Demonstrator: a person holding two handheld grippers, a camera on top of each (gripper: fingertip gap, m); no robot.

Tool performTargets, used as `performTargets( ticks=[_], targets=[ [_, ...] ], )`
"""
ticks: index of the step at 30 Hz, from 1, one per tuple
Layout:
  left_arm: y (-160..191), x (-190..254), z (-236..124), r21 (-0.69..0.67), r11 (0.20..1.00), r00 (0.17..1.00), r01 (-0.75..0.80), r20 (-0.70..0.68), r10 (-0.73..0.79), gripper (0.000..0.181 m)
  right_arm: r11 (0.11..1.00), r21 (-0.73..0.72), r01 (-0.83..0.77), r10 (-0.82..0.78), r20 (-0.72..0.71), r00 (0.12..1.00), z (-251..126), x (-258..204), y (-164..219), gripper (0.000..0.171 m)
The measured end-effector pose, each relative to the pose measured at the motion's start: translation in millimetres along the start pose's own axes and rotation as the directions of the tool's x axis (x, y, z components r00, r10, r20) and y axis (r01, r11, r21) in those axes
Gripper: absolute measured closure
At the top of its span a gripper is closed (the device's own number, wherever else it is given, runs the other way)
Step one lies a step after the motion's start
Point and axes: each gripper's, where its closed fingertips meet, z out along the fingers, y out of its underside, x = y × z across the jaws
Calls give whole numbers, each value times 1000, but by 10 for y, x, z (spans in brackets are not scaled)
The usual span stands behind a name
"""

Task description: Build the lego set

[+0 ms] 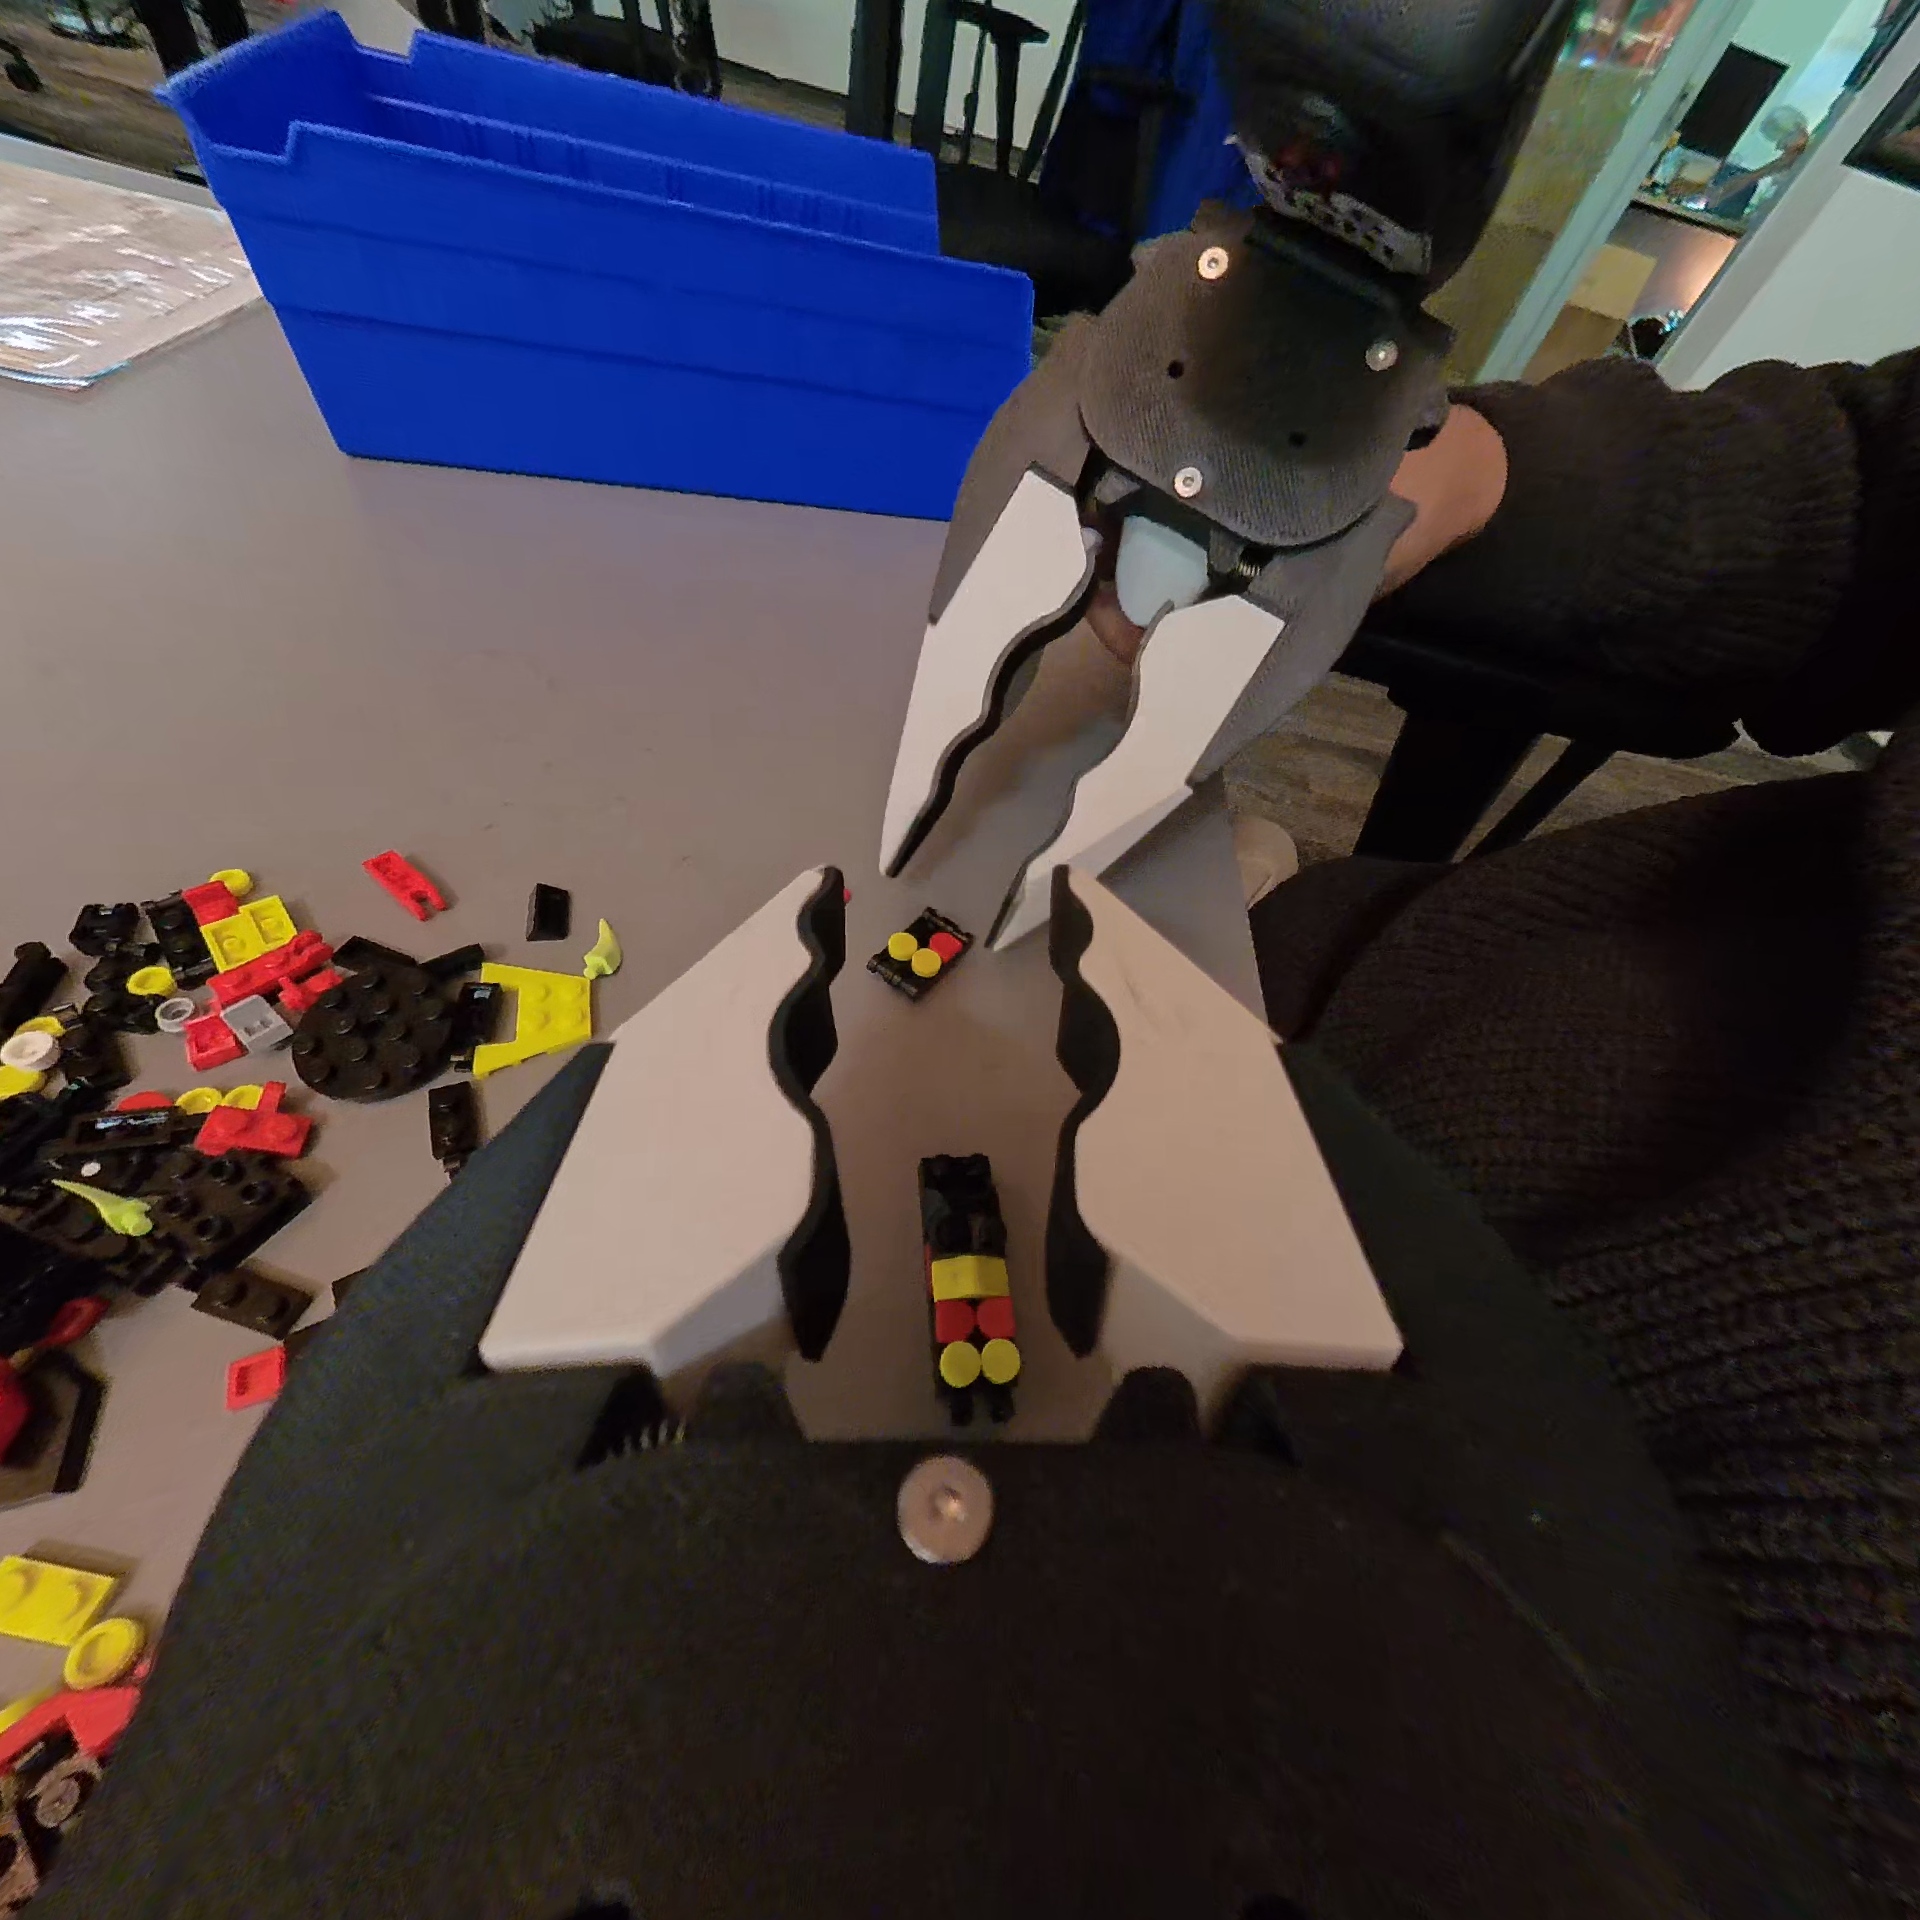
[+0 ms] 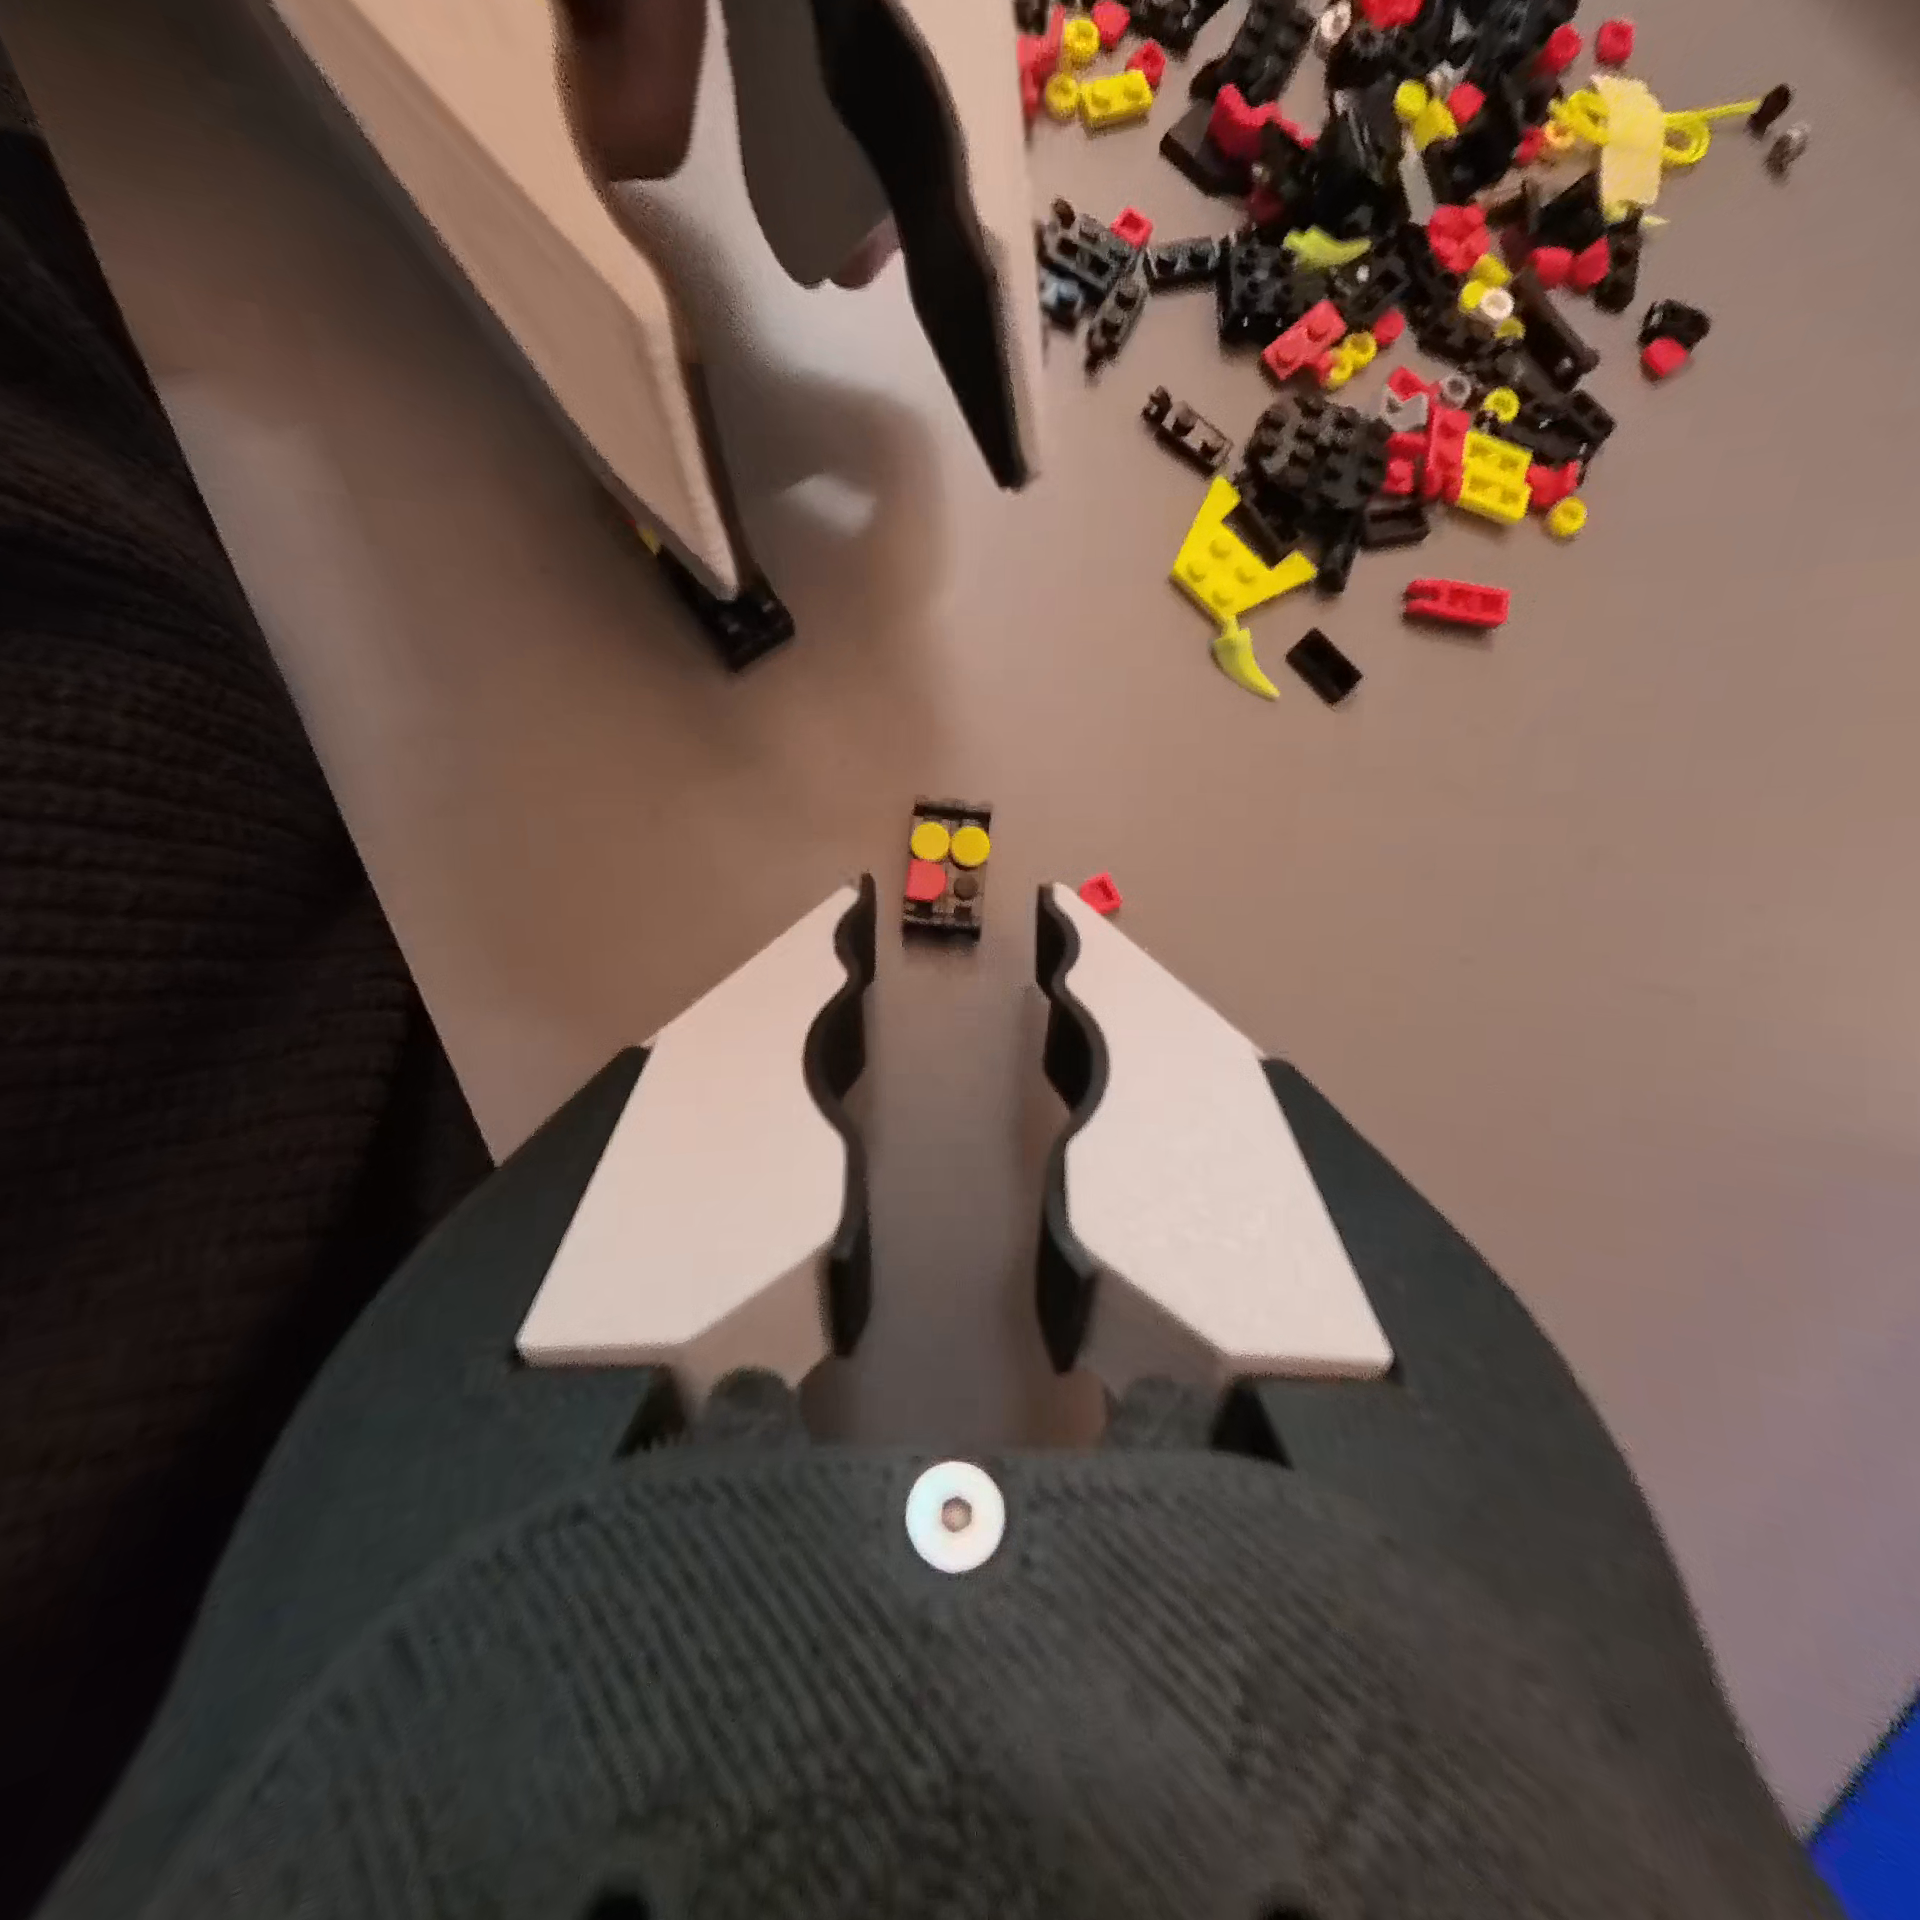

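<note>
My left gripper (image 1: 945, 881) is open and empty. A long black assembly (image 1: 971, 1288) topped with yellow and red round tiles lies on the table between its fingers, untouched. Just past its tips lies a small black plate (image 1: 921, 951) with two yellow round tiles and one red. My right gripper (image 2: 953, 896) is open and empty, its tips on either side of the near end of that small plate (image 2: 945, 871). In the right wrist view the left gripper (image 2: 873, 535) hangs over the long assembly's black end (image 2: 746, 627). The two grippers point at each other, tips nearly meeting.
A pile of loose black, red and yellow pieces (image 1: 208, 1060) lies to the left, also shown in the right wrist view (image 2: 1403, 291). A small red piece (image 2: 1099, 891) sits by my right fingertip. A blue bin (image 1: 623, 312) stands behind. The table edge and a dark sleeve (image 1: 1662, 1039) are on the right. My right fingertips sit around 6 cm from my left ones.
</note>
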Motion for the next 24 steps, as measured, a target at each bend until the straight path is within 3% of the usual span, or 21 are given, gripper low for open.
performTargets(
  ticks=[4, 7, 15, 24],
  targets=[
    [24, 5, 15, -13, 1000, 1000, -8, 2, 8, 144, 996, -79, -29, 35, 76, 997, 72, -88, 121, 143],
    [29, -4, 16, -16, 1000, 1000, -20, 12, 20, 146, 998, -31, -54, 59, 171, 984, 50, -251, 13, 141],
    [28, -38, 8, -14, 1000, 1000, -13, 19, 13, 149, 999, -34, 6, -8, -74, 997, -27, 296, 127, 149],
    [53, -31, 21, -25, 1000, 1000, -14, 14, 15, 150, 999, -1, 45, -45, -28, 999, 139, 272, 63, 154]
  ],
)
